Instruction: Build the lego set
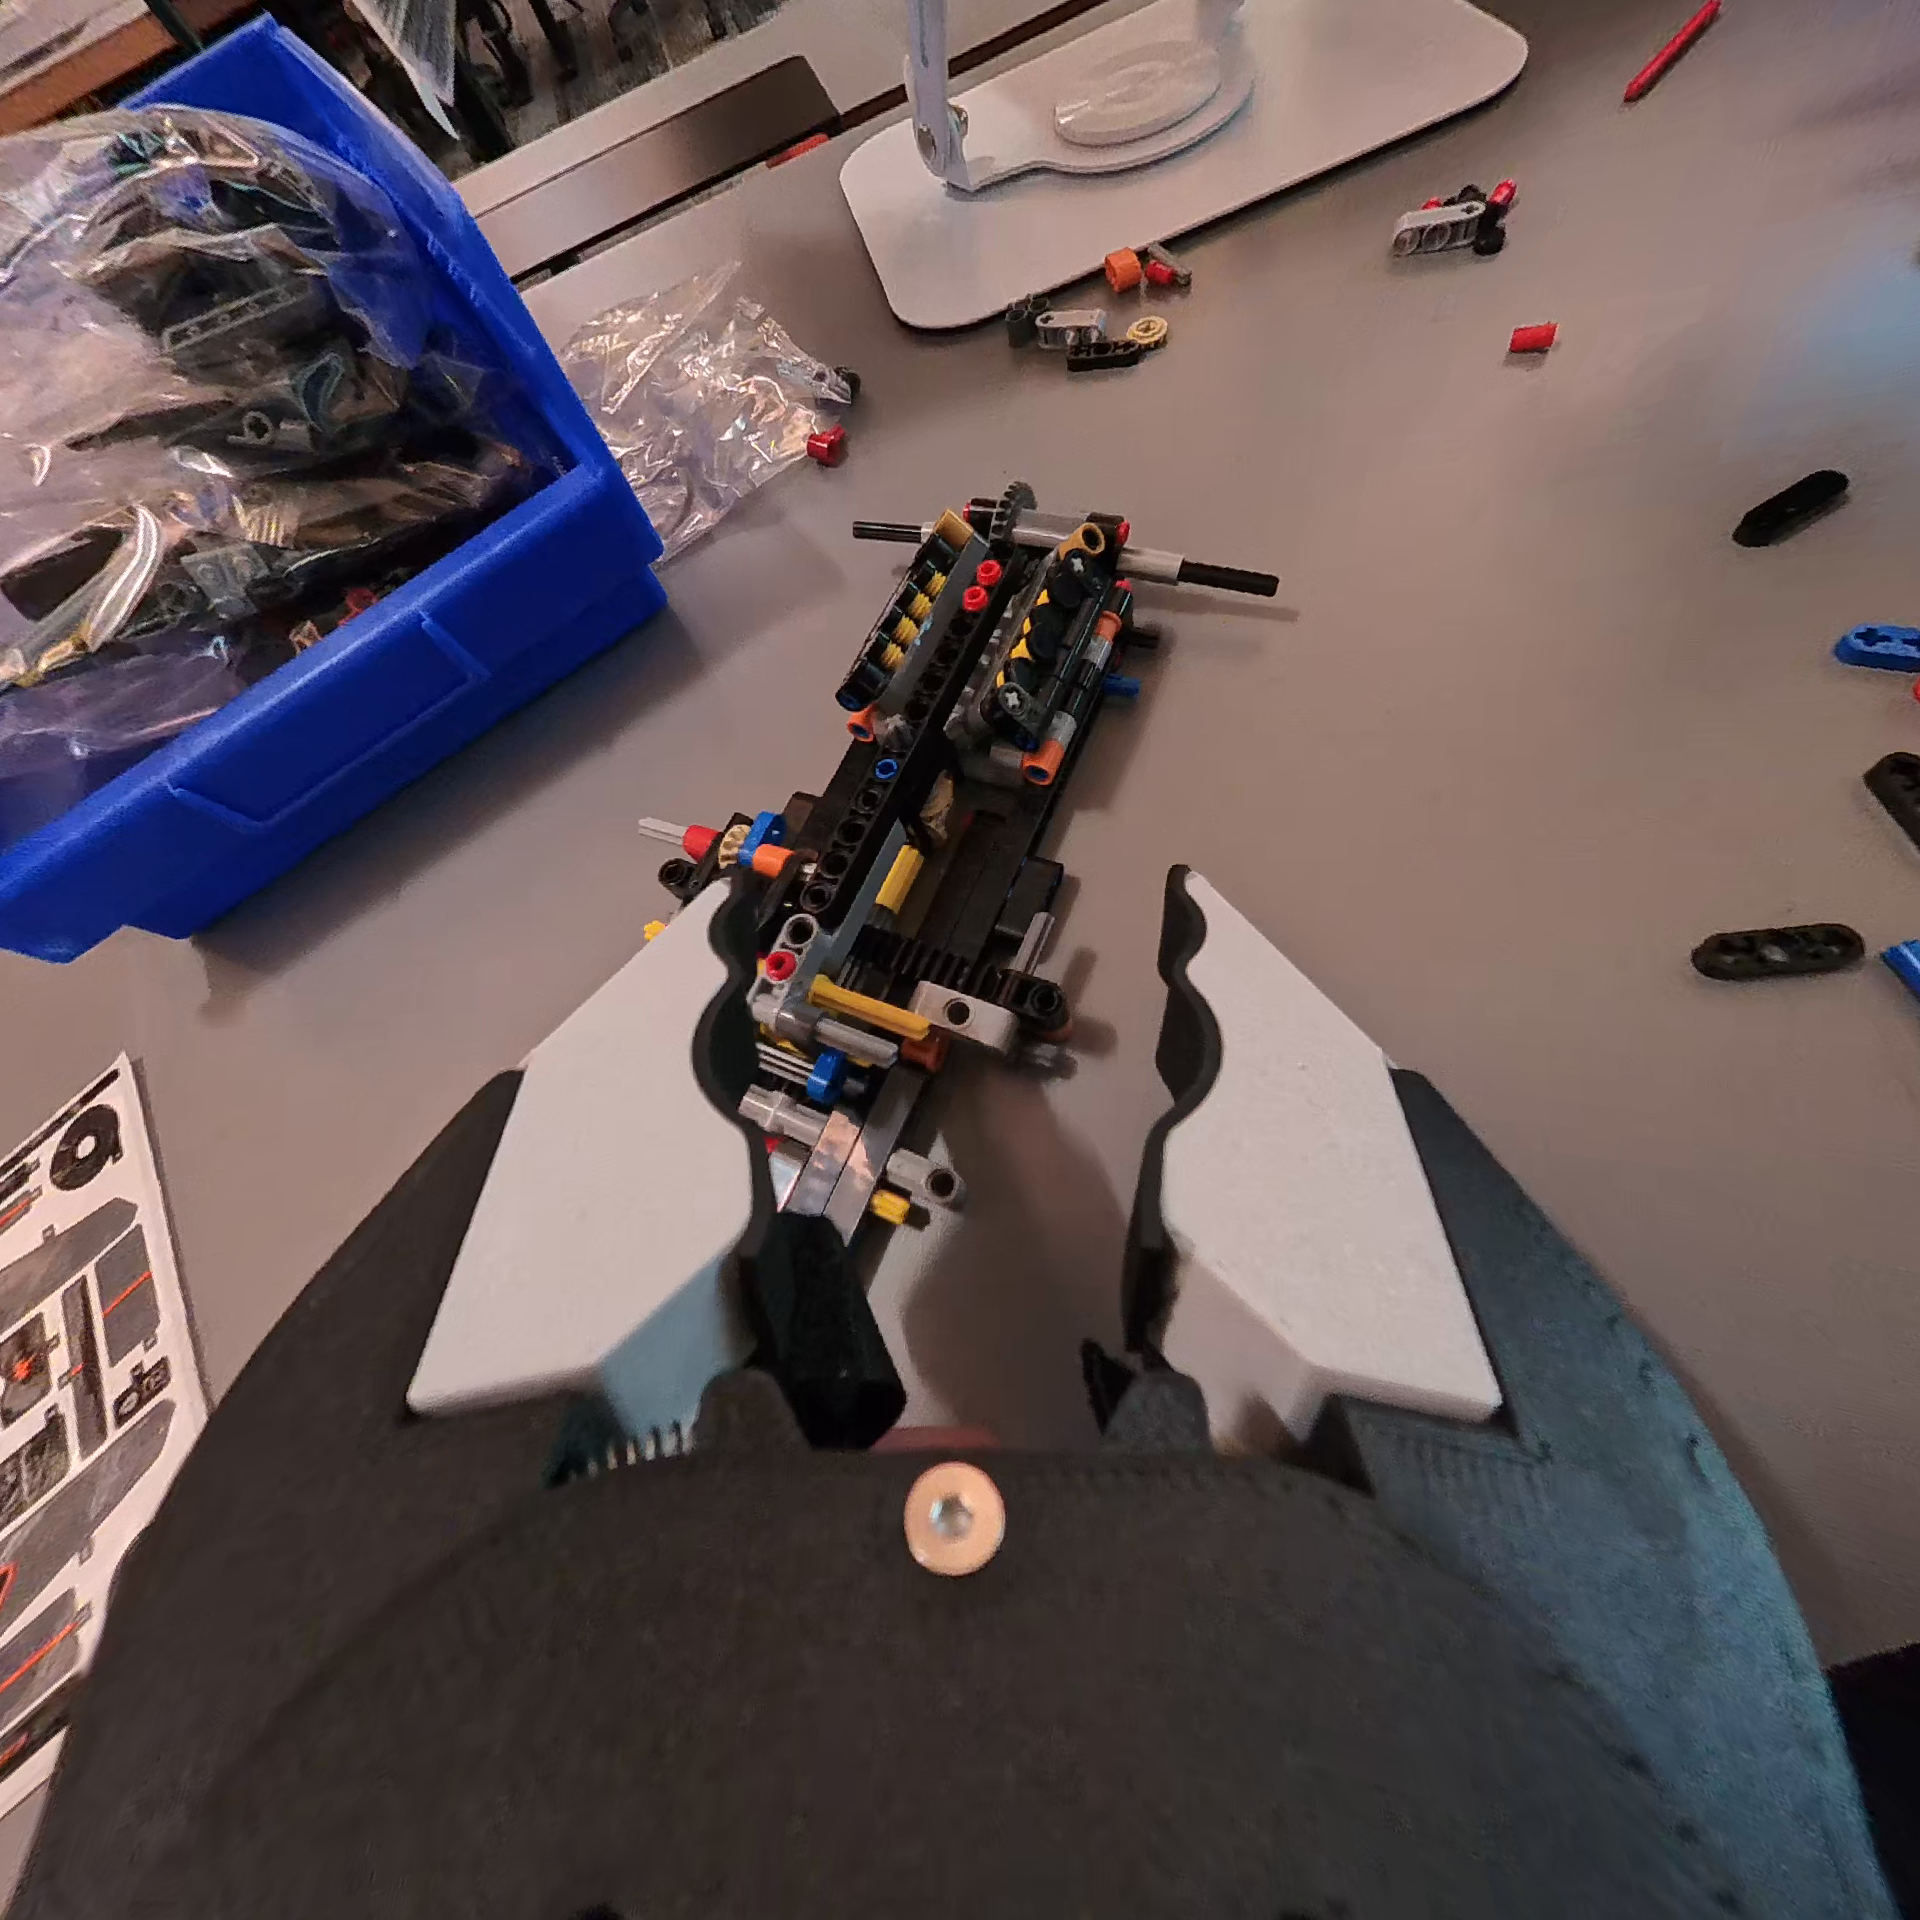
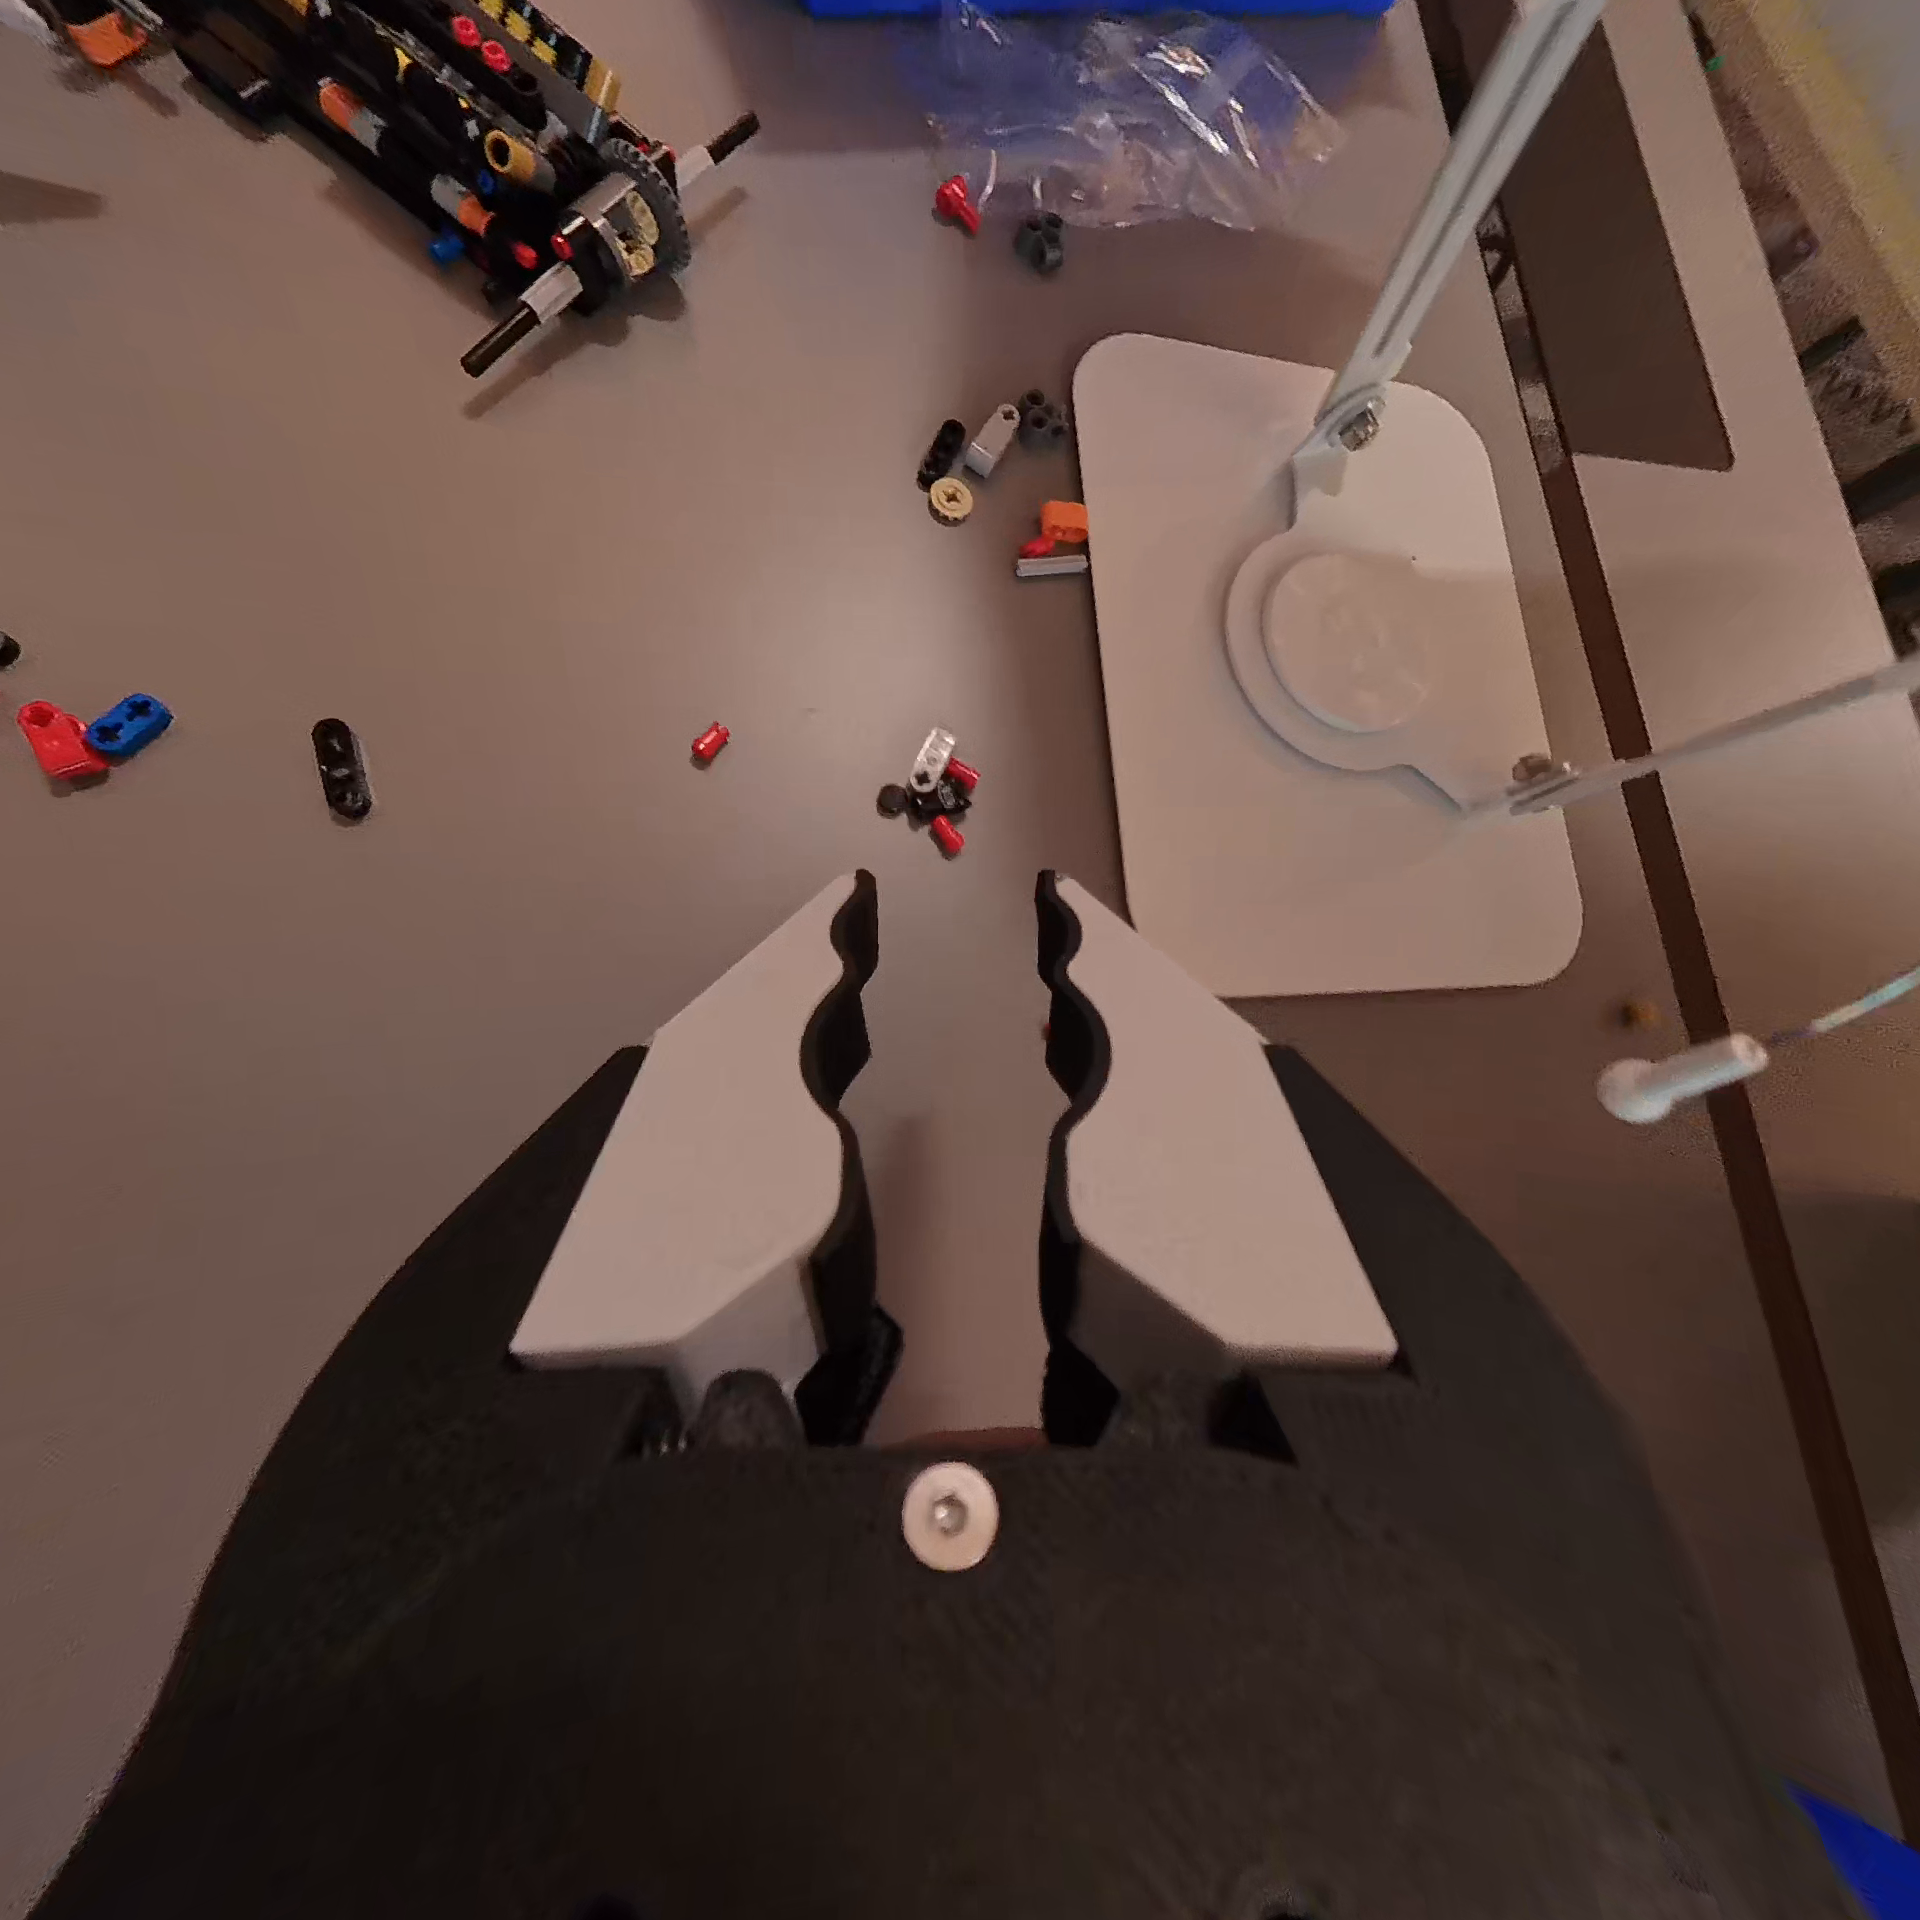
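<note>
A smooth grey counter (image 1: 1455, 727) held everything, with a blue plastic bin (image 1: 343, 717) full of clear bags of parts off to one side and a white flat stand base (image 2: 1299, 727) on the other. The long black half-built lego car frame (image 1: 966, 748) lay in the middle of the counter. The left gripper (image 1: 945, 904) hung over the near end of the frame with its jaws wide open. One jaw was right against the frame's side and the other was apart from it, so it gripped nothing. The right gripper (image 2: 956, 883) was well away from the frame, with its jaws partly open and nothing between them. It pointed at a little heap of red, black and grey loose pieces (image 2: 935, 790) just ahead of its tips. The next step looked like picking one small piece from that heap. To do it well, the right jaws should drop straight over one piece only, close gently, and not push the others away. The left jaws should squeeze the frame so it cannot slide.
</note>
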A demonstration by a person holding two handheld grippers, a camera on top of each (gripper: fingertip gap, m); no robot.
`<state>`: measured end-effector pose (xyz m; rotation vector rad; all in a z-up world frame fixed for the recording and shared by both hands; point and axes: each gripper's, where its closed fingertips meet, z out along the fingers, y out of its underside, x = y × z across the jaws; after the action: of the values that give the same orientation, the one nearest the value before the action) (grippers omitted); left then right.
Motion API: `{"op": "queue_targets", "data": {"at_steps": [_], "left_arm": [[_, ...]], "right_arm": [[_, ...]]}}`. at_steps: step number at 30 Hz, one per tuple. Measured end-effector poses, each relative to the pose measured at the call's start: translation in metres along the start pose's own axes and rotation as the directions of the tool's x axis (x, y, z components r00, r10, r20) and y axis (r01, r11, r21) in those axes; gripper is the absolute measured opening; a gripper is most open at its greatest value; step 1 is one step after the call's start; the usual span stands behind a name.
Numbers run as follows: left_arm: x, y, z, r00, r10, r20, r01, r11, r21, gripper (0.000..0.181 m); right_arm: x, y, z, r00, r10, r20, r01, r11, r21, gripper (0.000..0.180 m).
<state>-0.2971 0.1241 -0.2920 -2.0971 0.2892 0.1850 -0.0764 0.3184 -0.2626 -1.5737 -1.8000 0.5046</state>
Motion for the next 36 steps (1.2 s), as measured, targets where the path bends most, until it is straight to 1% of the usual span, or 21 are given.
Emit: {"op": "queue_targets", "data": {"at_steps": [3,7,12,15,17,19,21,23,26,27,28,30,33,36], "left_arm": [[-0.002,-0.002,-0.004,1.000,-0.006,0.005,0.006,1.000,0.006,0.076],[-0.002,-0.003,-0.009,1.000,-0.003,0.010,0.003,1.000,0.006,0.076],[0.001,-0.003,-0.008,1.000,0.000,0.002,0.000,1.000,-0.003,0.076],[0.004,-0.003,-0.008,1.000,0.011,-0.004,-0.011,1.000,-0.008,0.076],[0.006,-0.005,-0.008,1.000,0.021,-0.004,-0.021,1.000,-0.008,0.076],[0.007,-0.006,-0.008,1.000,0.023,-0.004,-0.023,1.000,-0.008,0.076],[0.009,-0.007,-0.007,1.000,0.020,-0.009,-0.020,1.000,-0.008,0.076],[0.010,-0.008,-0.005,1.000,0.028,-0.010,-0.028,1.000,-0.011,0.076],[0.013,-0.012,-0.004,0.999,0.040,-0.016,-0.040,0.999,-0.007,0.077],[0.014,-0.013,-0.005,0.999,0.039,-0.019,-0.039,0.999,-0.001,0.077],[0.016,-0.015,-0.005,0.999,0.039,-0.024,-0.038,0.999,0.005,0.077],[0.021,-0.020,-0.008,0.999,0.045,-0.028,-0.045,0.999,0.016,0.077],[0.031,-0.032,-0.010,0.998,0.051,-0.047,-0.049,0.998,0.046,0.077],[0.050,-0.049,-0.009,0.994,0.075,-0.081,-0.068,0.994,0.084,0.076]], "right_arm": [[0.003,0.009,-0.014,0.998,0.053,0.032,-0.052,0.998,-0.034,0.032],[-0.004,0.031,-0.027,0.994,0.064,0.086,-0.054,0.992,-0.116,0.036],[-0.046,0.059,-0.025,0.972,0.013,0.233,0.030,0.984,-0.178,0.033],[-0.069,0.082,-0.032,0.954,0.021,0.298,0.054,0.969,-0.240,0.030],[-0.079,0.094,-0.045,0.955,0.037,0.294,0.049,0.959,-0.280,0.032],[-0.094,0.093,-0.061,0.950,0.029,0.309,0.055,0.964,-0.259,0.032],[-0.103,0.100,-0.070,0.960,-0.002,0.280,0.084,0.956,-0.282,0.037],[-0.106,0.106,-0.069,0.965,-0.038,0.260,0.118,0.947,-0.300,0.039],[-0.108,0.116,-0.058,0.962,-0.037,0.271,0.129,0.935,-0.330,0.042],[-0.108,0.115,-0.055,0.961,-0.031,0.275,0.124,0.937,-0.327,0.040],[-0.109,0.114,-0.053,0.958,-0.026,0.286,0.120,0.940,-0.319,0.030],[-0.109,0.112,-0.050,0.957,-0.024,0.288,0.117,0.943,-0.312,0.022],[-0.104,0.104,-0.049,0.965,-0.015,0.263,0.093,0.953,-0.289,0.022],[-0.089,0.083,-0.051,0.984,0.029,0.179,0.010,0.977,-0.211,0.022]]}}
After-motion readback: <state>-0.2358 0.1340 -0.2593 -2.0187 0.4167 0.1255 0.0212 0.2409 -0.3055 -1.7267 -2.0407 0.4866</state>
